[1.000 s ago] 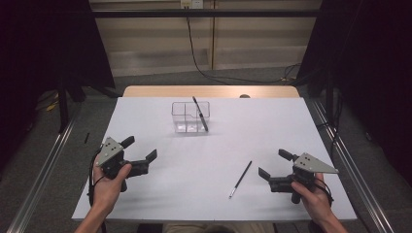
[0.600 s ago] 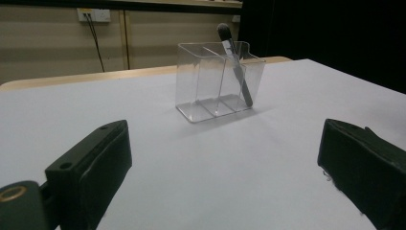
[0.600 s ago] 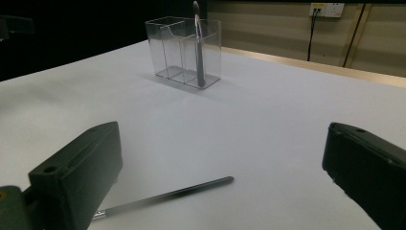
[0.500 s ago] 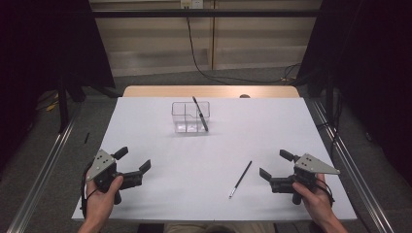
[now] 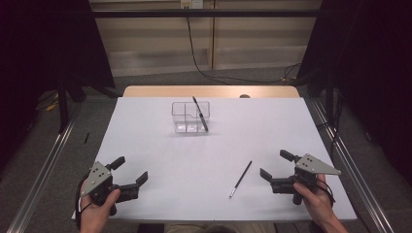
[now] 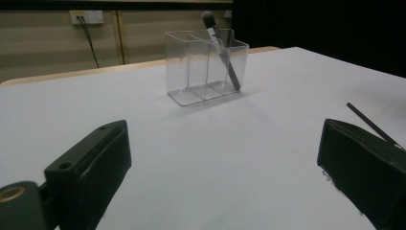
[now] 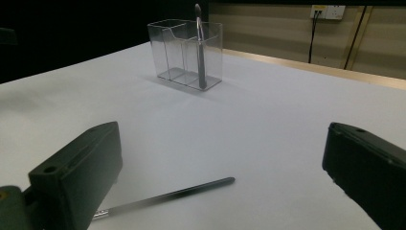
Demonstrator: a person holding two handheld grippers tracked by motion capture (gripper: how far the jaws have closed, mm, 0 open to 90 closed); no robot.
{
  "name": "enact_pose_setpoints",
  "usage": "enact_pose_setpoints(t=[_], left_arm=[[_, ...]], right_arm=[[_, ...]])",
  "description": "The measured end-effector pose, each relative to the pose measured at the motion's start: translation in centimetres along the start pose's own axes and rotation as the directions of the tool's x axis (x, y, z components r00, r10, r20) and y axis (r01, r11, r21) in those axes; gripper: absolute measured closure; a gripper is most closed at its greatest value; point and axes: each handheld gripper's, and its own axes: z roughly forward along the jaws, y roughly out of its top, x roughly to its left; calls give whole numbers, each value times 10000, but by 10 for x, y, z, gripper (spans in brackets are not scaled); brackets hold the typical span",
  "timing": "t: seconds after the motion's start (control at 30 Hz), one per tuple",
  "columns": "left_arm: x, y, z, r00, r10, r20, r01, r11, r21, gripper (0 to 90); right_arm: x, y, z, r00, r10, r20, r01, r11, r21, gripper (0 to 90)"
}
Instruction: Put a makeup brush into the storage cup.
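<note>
Pencil (image 5: 240, 179) lies flat just ahead of my right gripper (image 5: 275, 168), untouched.
Both my right and left gripper (image 5: 130, 171) are released, jaws wide, holding nothing.

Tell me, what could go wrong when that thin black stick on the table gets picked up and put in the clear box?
The stick is slim and lies flat on the white table, so the open right gripper might slip off it or flick it away. The clear box looks light, and a brush already leans in one compartment; a clumsy drop could tip the box or knock the brush.
</note>
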Motion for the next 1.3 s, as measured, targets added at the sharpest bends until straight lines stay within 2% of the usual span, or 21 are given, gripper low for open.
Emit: enact_pose_setpoints(t=[0.07, 0.27, 0.3, 0.47, 0.6, 0.9, 1.3], left_arm=[[-1, -1, -2, 9999, 70, -79, -70, 10000, 54, 43], [-1, 2, -1, 9997, 221, 60, -220, 9997, -80, 41], [-1, 2, -2, 10000, 97, 13, -97, 9999, -122, 44], [0, 2, -2, 10000, 44, 38, -43, 9999, -129, 43], [1, 2, -2, 9999, 14, 102, -14, 10000, -53, 43], [0, 4, -2, 9999, 58, 115, -56, 9999, -154, 43], [1, 3, 1, 10000, 38, 33, -37, 9999, -133, 32]], right_arm=[[0, 0, 0, 10000, -29, -32, 29, 10000, -18, 0], [-1, 0, 0, 9999, -48, -161, 50, 9999, 150, 0], [-1, 0, 0, 9999, -15, -165, 18, 9999, 140, 0], [0, 1, 1, 9997, -221, -107, 221, 9998, 30, 0], [0, 4, 3, 9995, -119, -298, 123, 9998, 135, 0], [4, 10, 9, 9982, -352, -479, 364, 9991, 235, 2], [4, 21, 25, 9916, -719, -1079, 818, 9926, 895, 3]])
